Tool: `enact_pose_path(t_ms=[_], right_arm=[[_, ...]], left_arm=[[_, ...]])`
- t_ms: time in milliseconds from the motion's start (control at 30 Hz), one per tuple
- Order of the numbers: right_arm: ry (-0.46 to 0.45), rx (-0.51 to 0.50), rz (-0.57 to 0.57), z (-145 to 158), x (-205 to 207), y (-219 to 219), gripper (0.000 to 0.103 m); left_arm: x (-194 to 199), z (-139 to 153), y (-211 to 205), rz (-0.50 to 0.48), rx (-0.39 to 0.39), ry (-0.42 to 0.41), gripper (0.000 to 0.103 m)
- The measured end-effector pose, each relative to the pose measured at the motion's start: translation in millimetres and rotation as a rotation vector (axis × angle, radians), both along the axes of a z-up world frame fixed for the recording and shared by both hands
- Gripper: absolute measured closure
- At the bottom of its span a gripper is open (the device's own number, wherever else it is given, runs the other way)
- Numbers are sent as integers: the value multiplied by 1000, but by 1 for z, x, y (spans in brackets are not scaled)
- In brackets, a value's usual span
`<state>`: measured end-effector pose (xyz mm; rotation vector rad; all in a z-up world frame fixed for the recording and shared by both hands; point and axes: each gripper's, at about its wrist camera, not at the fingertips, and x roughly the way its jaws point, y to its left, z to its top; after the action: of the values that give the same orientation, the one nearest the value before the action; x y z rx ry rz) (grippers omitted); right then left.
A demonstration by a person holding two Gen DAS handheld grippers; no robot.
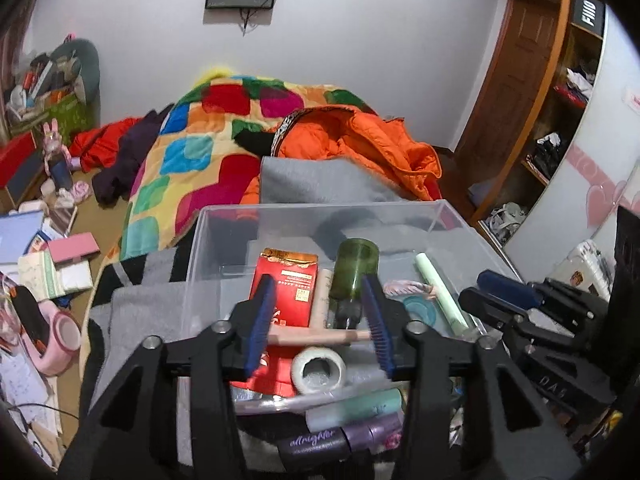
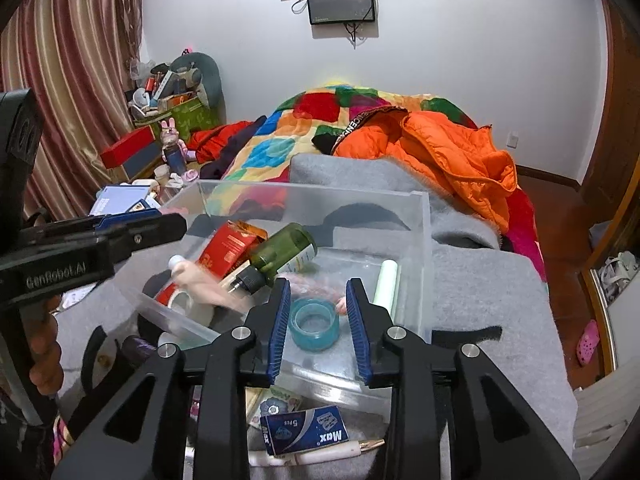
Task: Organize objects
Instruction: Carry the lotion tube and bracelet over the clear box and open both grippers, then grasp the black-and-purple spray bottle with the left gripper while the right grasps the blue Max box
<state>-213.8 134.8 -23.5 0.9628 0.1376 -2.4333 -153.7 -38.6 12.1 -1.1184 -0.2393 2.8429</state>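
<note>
A clear rectangular plastic box (image 2: 420, 216) sits on a grey blanket (image 2: 492, 292) near a patchwork quilt. Inside the box lie a red carton (image 1: 286, 288), a dark-green bottle with a black cap (image 2: 280, 254), a pale-green tube (image 2: 386, 284) by the right wall, a white tape roll (image 1: 318, 370) and a teal tape ring (image 2: 314, 322). The left gripper (image 1: 320, 320) and right gripper (image 2: 318, 328) hang above the box, jaws parted, gripping nothing.

Left gripper (image 1: 320, 322), right gripper (image 2: 318, 330): black frames, silver screws, ribbed blue fingers (image 2: 280, 332), "GenRobot.AI" lettering.
</note>
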Motion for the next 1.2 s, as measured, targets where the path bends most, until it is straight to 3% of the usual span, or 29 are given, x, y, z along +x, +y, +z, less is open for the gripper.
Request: enact_pose_path(t_ms=[100,267,367,467,700,1000,1200], right_arm=[[22,-12,-3,8,7,5,61],[55,-19,0,19,20,14,57],[62,-25,4,22,29,19,46],[71,-29,12,24,37,24,45],[54,-21,9,16,52,32,34],[-48,-10,4,-14,49,38,33],[-116,-13,21,-35,48,34,34]], left_arm=[[10,9,3,-8,-9,31,41],[29,17,9,-14,-30,52,26],[40,18,12,-14,-43,58,18],[49,15,15,-11,-60,52,10],[61,-1,12,-11,-32,-3,7],[66,-46,16,-22,-9,-138,7],[61,-61,17,-22,14,-176,7]])
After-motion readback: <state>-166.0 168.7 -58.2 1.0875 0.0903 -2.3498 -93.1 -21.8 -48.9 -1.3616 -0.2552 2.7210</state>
